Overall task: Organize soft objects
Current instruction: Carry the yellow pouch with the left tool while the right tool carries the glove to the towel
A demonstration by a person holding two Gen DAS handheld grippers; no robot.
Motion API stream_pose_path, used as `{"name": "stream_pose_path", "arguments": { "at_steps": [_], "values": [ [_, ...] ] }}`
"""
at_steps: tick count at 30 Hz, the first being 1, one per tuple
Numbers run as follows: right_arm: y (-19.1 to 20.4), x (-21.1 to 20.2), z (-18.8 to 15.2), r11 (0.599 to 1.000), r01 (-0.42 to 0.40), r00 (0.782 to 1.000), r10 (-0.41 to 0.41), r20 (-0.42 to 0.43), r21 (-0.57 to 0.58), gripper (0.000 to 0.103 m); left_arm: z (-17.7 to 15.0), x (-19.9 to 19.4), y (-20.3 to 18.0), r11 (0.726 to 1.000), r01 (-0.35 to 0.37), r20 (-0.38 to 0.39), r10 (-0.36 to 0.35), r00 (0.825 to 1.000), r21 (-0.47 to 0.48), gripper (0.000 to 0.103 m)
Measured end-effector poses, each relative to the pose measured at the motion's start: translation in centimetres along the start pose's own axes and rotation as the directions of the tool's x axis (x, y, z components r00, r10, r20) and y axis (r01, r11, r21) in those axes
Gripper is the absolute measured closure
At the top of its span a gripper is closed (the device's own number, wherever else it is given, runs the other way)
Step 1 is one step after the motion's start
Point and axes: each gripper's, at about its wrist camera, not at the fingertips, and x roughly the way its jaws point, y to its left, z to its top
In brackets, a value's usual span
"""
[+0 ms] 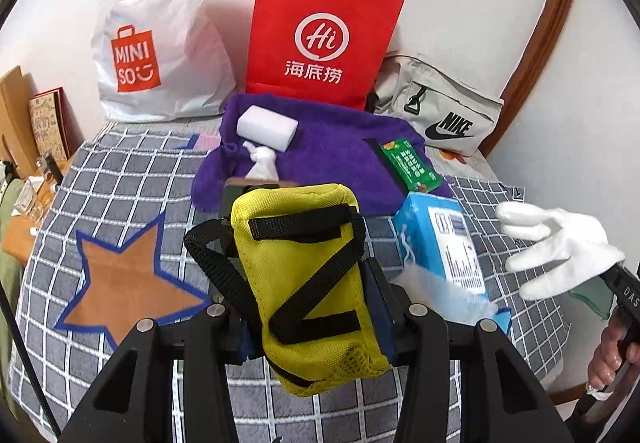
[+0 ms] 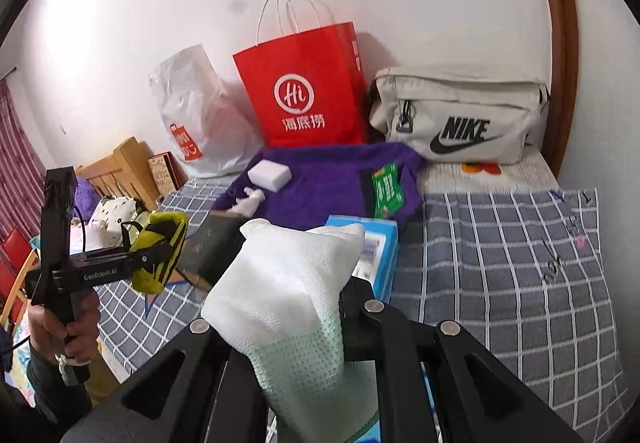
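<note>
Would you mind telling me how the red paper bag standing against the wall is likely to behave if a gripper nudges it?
The red paper bag stands tall on a narrow base, on soft bedding, so it probably tips easily. Its flat, creased paper sides suggest it is light and would crumple rather than spring back. The thin white handles look floppy, so gripping the rim may be steadier.

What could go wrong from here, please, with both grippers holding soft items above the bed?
1. The left gripper grips the yellow pouch by its middle; its loose black strap could snag.
2. The right gripper pinches the white glove by its cuff; it may slip free.
3. The purple towel already carries a white block and a green packet, so dropping there could scatter them.
</note>
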Motion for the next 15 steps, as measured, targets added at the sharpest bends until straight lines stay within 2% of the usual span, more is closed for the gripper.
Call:
{"name": "stream_pose_path", "arguments": {
  "at_steps": [15],
  "values": [
    [-0.3, 4.8, 5.6, 1.000, -0.005, 1.000, 0.005, 0.008, 0.008, 0.095, 4.8, 3.8, 0.1, 1.000, -0.019, -0.008, 0.019, 1.000, 0.014, 0.059]
  ]
}}
